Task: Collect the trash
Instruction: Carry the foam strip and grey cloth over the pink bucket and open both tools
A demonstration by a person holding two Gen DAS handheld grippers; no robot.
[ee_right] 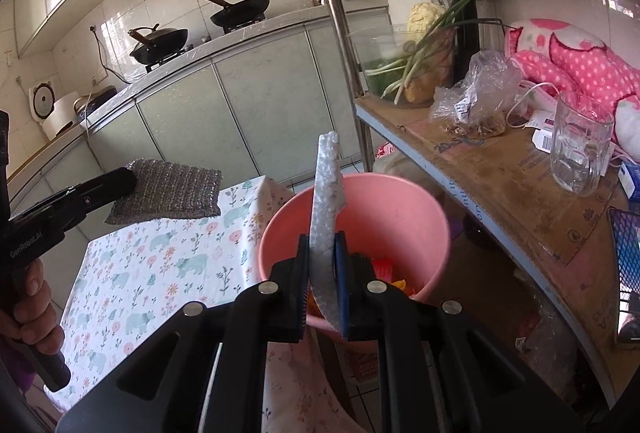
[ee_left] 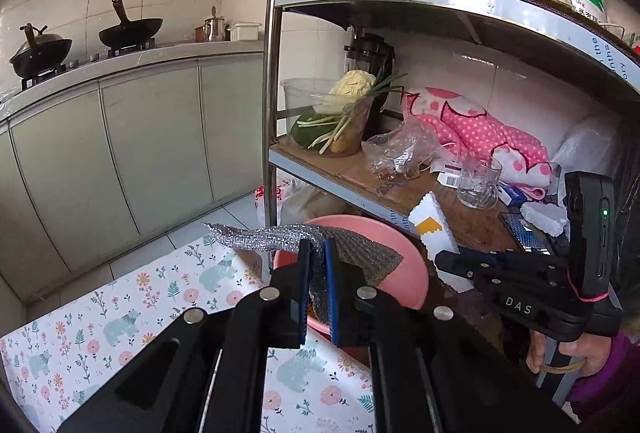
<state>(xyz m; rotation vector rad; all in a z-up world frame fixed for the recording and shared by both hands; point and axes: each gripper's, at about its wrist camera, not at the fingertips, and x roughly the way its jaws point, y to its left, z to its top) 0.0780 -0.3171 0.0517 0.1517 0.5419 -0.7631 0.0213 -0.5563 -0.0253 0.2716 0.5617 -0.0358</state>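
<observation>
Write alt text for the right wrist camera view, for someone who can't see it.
The right gripper pinches a white foam piece upright above a pink bucket. The left gripper holds a silver scouring cloth over a floral tablecloth.

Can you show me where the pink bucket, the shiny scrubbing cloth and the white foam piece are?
pink bucket [ee_right: 400,211]: right wrist view, bare inside wall.
scrubbing cloth [ee_right: 172,189]: right wrist view, middle of the cloth.
foam piece [ee_right: 326,201]: right wrist view, middle of the strip.
</observation>
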